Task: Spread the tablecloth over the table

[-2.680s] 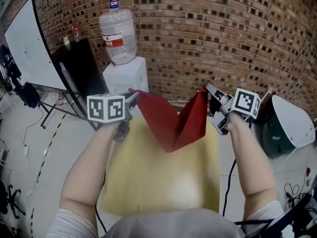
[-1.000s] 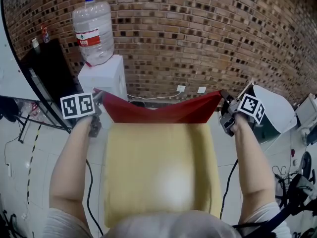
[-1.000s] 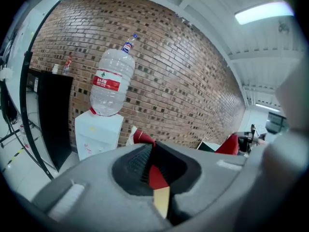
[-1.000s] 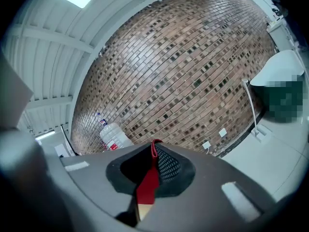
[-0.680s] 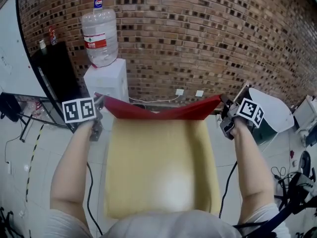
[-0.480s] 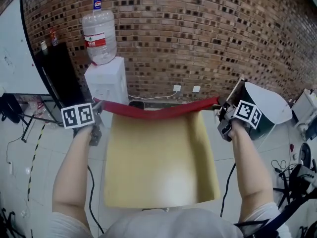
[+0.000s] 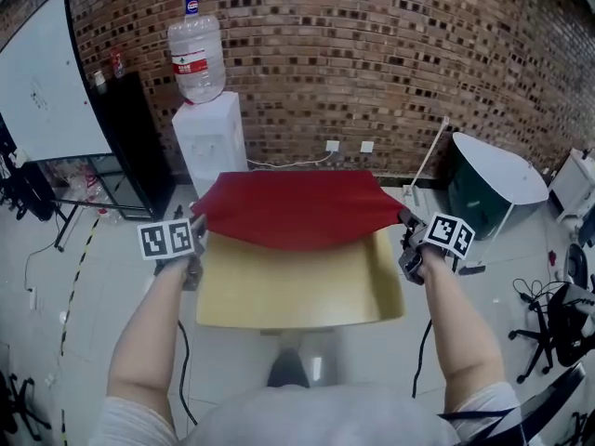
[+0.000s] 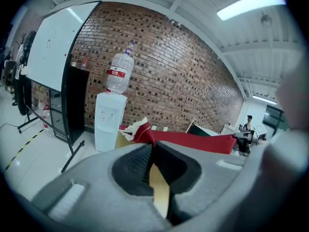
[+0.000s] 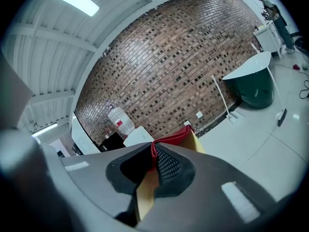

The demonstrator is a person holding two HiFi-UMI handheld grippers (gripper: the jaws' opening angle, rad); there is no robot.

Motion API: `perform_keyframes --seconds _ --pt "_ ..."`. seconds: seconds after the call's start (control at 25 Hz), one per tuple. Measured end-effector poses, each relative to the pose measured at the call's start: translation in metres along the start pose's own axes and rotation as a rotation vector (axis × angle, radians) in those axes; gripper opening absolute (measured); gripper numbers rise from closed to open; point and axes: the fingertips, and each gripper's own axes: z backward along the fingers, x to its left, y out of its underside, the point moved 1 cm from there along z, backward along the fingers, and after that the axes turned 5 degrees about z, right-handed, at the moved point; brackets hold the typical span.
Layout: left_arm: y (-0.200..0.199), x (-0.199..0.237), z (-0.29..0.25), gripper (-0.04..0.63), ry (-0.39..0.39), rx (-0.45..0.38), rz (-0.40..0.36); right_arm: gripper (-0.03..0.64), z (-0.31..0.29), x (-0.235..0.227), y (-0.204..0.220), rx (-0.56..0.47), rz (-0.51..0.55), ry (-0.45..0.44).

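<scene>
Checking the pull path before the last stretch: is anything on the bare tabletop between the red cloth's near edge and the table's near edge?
Nothing visible. The tablecloth covers the far half of the table. Its near corners are clamped in the left gripper and the right gripper. The yellow near half shows no objects.

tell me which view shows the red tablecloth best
The head view: the whole tablecloth shows from above, over the far part of the yellow table. The left gripper view shows only a red strip beyond the left claw; the right gripper view just a small fold pinched in the right claw.
</scene>
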Motion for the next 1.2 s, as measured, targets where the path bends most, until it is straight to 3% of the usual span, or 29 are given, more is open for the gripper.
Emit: perform_keyframes --seconds 0.28,0.4,0.72,1.2 --pt "0.080 -0.016 0.032 0.008 -0.024 0.083 -0.031 0.005 0.055 -0.012 0.065 0.106 0.081 0.065" --pt "0.101 -0.020 0.042 0.008 -0.032 0.103 -0.039 0.006 0.074 -0.024 0.090 0.144 0.066 0.088" --pt "0.147 -0.011 0.064 0.008 -0.050 0.115 0.009 0.005 0.104 -0.050 0.142 0.199 0.025 0.135" --pt "0.215 0.019 0.064 0.009 -0.075 0.192 0.157 0.005 0.118 -0.080 0.190 0.286 0.034 0.223"
